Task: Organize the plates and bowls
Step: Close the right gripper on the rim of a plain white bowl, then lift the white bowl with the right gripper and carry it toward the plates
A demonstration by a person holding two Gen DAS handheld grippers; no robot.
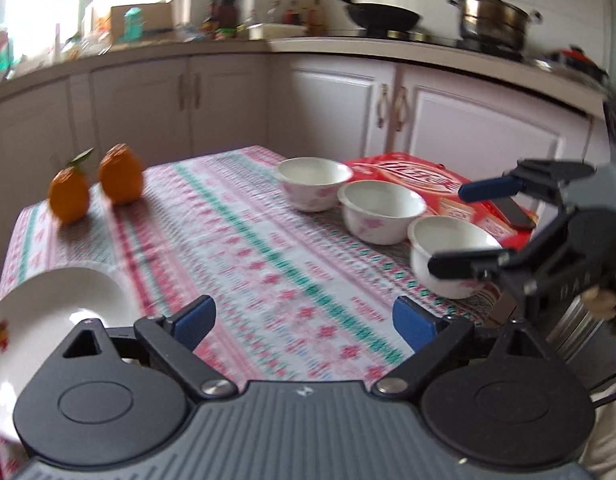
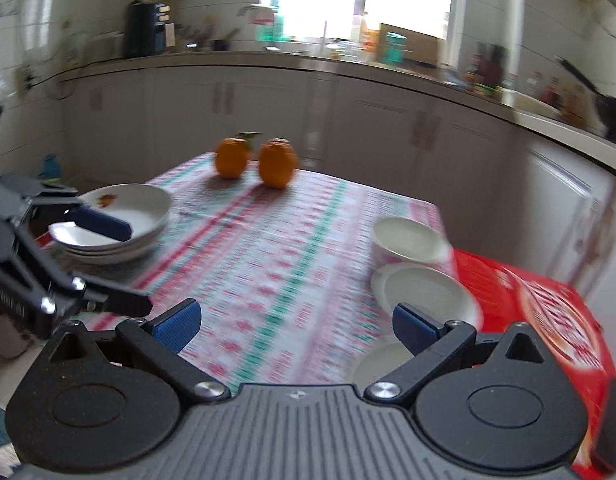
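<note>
Along the table's point(image 1: 236, 240) right edge three empty bowls point(image 1: 382, 211) are lined up beside a red box point(image 1: 420, 180); empty plates point(image 2: 112, 224) are stacked at the left edge. Both the left gripper point(image 1: 304, 320) and right gripper point(image 2: 296, 320) are spread wide, nothing gripped.

The left gripper point(image 1: 304, 322) stood with its blue-padded fingers point(image 1: 194, 316) spread wide and nothing between them, tilted down. The right gripper point(image 2: 296, 322) was spread wide and empty too (seen side-on from the left wrist, both fingers apart).
</note>
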